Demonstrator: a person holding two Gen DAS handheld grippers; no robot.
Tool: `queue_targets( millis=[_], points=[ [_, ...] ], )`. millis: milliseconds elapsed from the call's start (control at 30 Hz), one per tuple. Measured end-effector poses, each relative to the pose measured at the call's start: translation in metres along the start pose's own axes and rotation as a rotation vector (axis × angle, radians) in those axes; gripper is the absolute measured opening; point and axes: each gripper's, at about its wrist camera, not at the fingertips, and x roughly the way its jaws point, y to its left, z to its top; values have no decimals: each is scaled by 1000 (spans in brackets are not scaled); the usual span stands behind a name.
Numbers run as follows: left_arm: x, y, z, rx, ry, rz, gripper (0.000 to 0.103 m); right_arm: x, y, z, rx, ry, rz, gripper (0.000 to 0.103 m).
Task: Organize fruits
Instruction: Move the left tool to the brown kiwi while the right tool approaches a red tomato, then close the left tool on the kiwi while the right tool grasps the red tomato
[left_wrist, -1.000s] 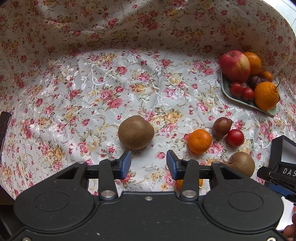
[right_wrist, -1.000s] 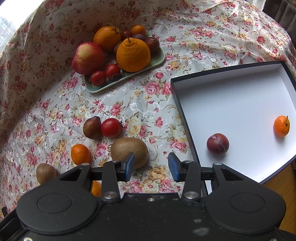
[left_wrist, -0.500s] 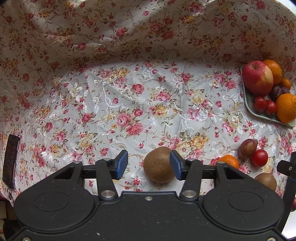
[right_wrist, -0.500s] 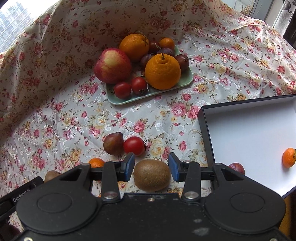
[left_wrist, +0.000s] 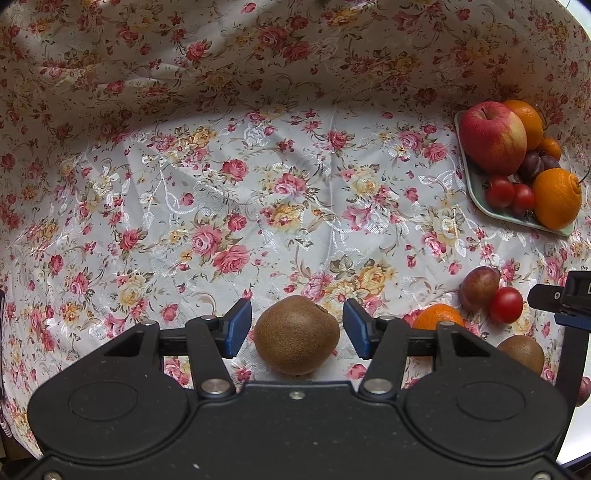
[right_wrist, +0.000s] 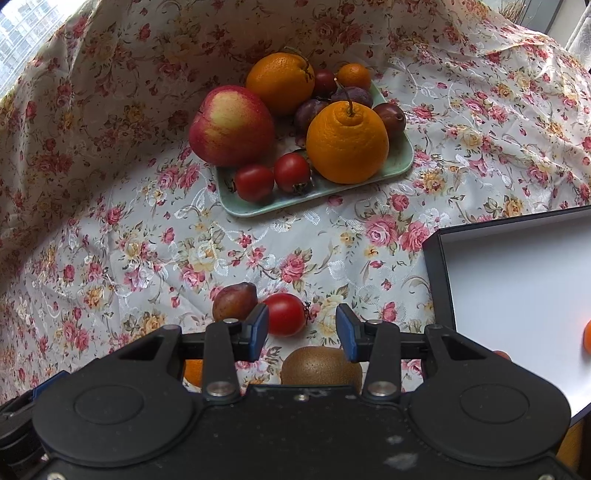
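- Two brown fuzzy kiwis are my targets, and both grabs can fail. My left gripper (left_wrist: 297, 326) has just been spreading its jaws; they stand released around the left kiwi (left_wrist: 297, 335), which sits on the flowered satin tablecloth (left_wrist: 258, 206) with a gap at each blue pad.
- If I close off-centre, that round kiwi could squirt out and roll across the slippery cloth, away from the pale green rectangular plate (right_wrist: 400, 157) and its heap of fruit.
- My right gripper (right_wrist: 302, 332) is also unclenched, holding nothing. The second kiwi (right_wrist: 320, 366) lies below the pads, towards the camera from the plate and half hidden by my own body, so I judge I am not yet squarely around it.
- One small red tomato (right_wrist: 285, 314) sits just beside my left-hand pad, on the plate's side of the kiwi, touching a dull purple plum (right_wrist: 235, 301). Closing here could pinch or nudge the tomato instead.
- A black-walled white box (right_wrist: 441, 291), right of the plate, is probably where the kiwis go; its near wall could clip a low carry.
- Pressing too hard would bruise soft kiwi flesh.
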Motion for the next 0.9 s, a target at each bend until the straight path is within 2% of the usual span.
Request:
queue_targets(
  millis=[500,900],
  points=[
    [17,1,-1,3,65,-19,63,16,-2,8,35,36,18,44],
    [28,3,-2,0,110,-29,64,34,14,6,10,73,2,44]
  ],
)
